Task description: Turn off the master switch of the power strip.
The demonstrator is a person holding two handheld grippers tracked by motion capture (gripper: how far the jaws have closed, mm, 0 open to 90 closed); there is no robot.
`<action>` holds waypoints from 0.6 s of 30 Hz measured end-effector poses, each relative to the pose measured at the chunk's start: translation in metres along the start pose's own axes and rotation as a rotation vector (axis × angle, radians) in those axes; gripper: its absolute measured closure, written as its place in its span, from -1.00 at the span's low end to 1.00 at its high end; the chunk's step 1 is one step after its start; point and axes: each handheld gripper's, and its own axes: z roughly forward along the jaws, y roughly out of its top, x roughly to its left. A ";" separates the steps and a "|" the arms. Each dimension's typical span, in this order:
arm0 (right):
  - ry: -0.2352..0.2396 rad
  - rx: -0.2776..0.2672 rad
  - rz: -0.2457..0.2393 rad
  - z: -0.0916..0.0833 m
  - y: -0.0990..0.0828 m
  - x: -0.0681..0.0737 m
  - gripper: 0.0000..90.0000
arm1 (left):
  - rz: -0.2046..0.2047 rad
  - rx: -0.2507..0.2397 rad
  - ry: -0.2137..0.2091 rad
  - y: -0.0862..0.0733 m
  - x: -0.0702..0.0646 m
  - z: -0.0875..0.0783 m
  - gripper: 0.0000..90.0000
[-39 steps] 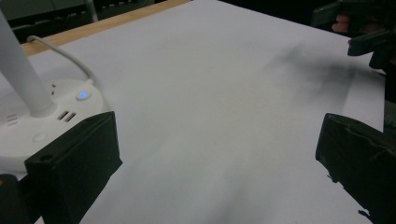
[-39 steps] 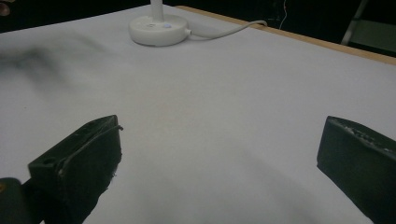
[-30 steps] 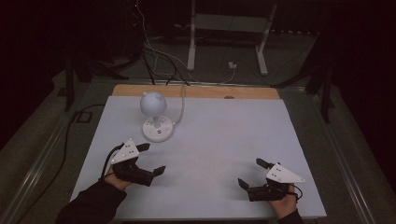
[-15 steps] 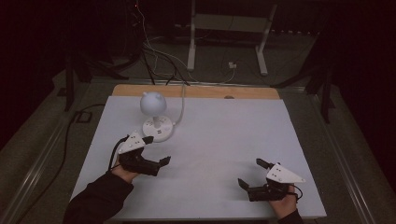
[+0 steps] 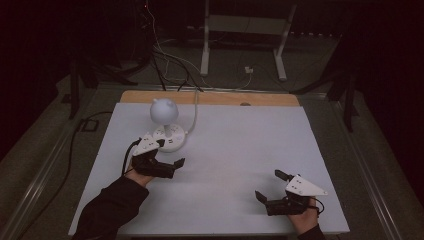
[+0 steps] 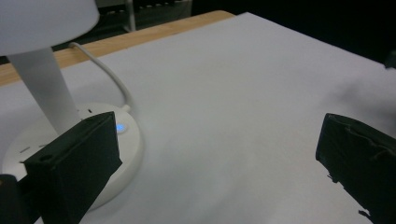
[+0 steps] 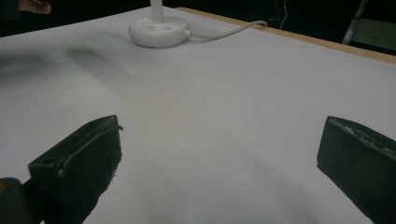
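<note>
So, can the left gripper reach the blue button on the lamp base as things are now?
Probably yes. The left gripper is open and right beside the lamp base; the lit blue button sits just past one jaw, with nothing lying between them.

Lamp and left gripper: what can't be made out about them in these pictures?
- Lamp shade: cut off by the top edge in the left gripper view; in the right gripper view the stem runs out at the top.
- Lamp base: partly hidden by the left gripper's near jaw, so contact cannot be told.
- Base markings: too small in the high view.
- Lamp cable: its far end is lost in darkness beyond the table.
</note>
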 end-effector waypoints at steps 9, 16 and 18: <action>0.001 -0.002 0.003 0.000 0.000 0.000 -1.00 | -0.017 0.019 0.066 0.004 0.000 0.018 -0.99; 0.003 -0.003 0.005 0.000 0.000 -0.001 -1.00 | 0.002 0.023 0.114 0.006 -0.002 0.032 -0.99; 0.003 -0.003 0.005 -0.001 0.000 0.000 -1.00 | 0.015 0.016 0.135 0.007 -0.003 0.035 -0.99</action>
